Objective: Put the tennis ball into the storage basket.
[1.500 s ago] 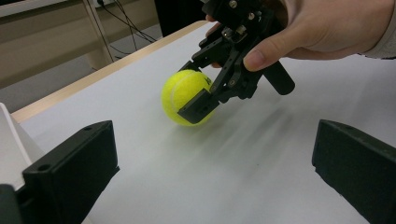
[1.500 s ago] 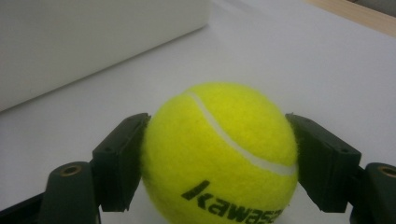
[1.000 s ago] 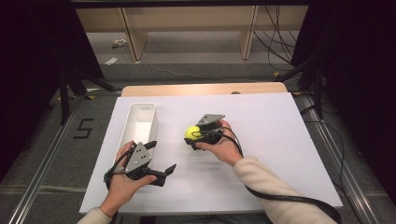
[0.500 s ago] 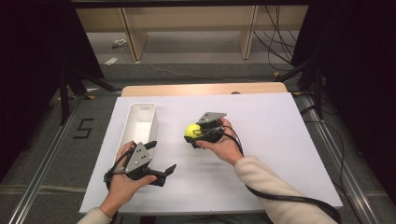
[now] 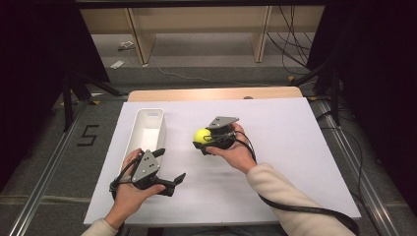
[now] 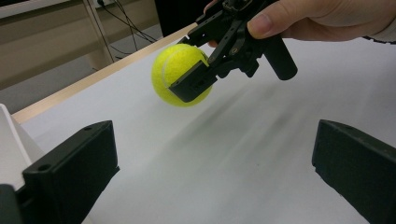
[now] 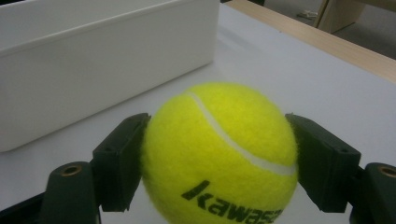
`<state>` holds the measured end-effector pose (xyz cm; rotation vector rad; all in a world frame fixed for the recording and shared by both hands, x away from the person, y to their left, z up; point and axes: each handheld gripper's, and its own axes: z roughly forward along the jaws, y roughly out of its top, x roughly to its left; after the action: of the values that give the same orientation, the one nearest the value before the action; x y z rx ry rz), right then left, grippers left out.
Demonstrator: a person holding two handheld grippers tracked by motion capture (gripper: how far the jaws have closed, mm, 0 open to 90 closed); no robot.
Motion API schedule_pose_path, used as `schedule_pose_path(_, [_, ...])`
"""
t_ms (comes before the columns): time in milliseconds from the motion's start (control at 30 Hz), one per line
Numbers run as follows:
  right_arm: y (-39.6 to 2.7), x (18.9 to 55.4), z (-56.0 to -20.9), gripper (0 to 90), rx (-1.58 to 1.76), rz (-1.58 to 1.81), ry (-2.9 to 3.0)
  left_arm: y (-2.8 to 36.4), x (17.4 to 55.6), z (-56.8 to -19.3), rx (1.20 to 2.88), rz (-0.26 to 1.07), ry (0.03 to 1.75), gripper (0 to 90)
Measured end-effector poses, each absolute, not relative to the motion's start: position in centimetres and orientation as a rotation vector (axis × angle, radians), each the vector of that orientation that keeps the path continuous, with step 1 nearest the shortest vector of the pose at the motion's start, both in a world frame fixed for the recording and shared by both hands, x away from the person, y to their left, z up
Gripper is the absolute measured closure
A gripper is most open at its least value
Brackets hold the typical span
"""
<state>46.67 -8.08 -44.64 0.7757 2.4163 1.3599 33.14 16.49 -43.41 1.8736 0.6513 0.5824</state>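
Right gripper (image 5: 204,141) clenches the one fuzzy yellow tennis ball (image 5: 201,135) above open white tabletop (image 5: 295,137), right of the one white plastic bin (image 5: 147,129); left gripper (image 5: 169,172) gapes empty.

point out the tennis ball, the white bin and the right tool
tennis ball (image 7: 219,149), right gripper view, felt below the seam.
white bin (image 5: 129,140), high view, left wall.
right tool (image 5: 201,139), high view, between its fingertips, at the ball.

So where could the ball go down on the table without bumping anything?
The white table is bare to the right of the right gripper holding the yellow tennis ball, and along the far edge. It is crowded near the long white plastic bin, where the open left gripper sits.
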Motion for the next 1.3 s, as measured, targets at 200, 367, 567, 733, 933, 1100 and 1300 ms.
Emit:
schedule_pose_path(200, [-8.1, 46.7, -44.3, 25.7, 0.772, 1.367, 2.407, 16.5, 33.1, -43.4, 1.874, 0.583, 0.651, 0.0])
schedule_pose_path(367, [-8.0, 46.6, -44.1, 25.7, 0.771, 1.370, 2.403, 16.5, 33.2, -43.4, 1.874, 0.581, 0.650, 0.0])
schedule_pose_path(567, [-7.9, 46.6, -43.9, 25.7, 0.770, 1.374, 2.399, 16.5, 33.2, -43.4, 1.874, 0.580, 0.651, 0.0])
schedule_pose_path(733, [-7.7, 46.5, -43.7, 25.7, 0.763, 1.382, 2.400, 16.5, 33.2, -43.4, 1.874, 0.579, 0.650, 0.0])
schedule_pose_path(933, [-7.5, 46.6, -43.6, 25.7, 0.769, 1.386, 2.403, 16.5, 33.2, -43.4, 1.873, 0.580, 0.650, 0.0])
schedule_pose_path(1100, [-7.4, 46.6, -43.4, 25.7, 0.769, 1.386, 2.400, 16.5, 33.2, -43.4, 1.873, 0.580, 0.649, 0.0])
schedule_pose_path(1300, [-7.2, 46.7, -43.1, 25.7, 0.767, 1.387, 2.397, 16.5, 33.2, -43.4, 1.873, 0.581, 0.649, 0.0])
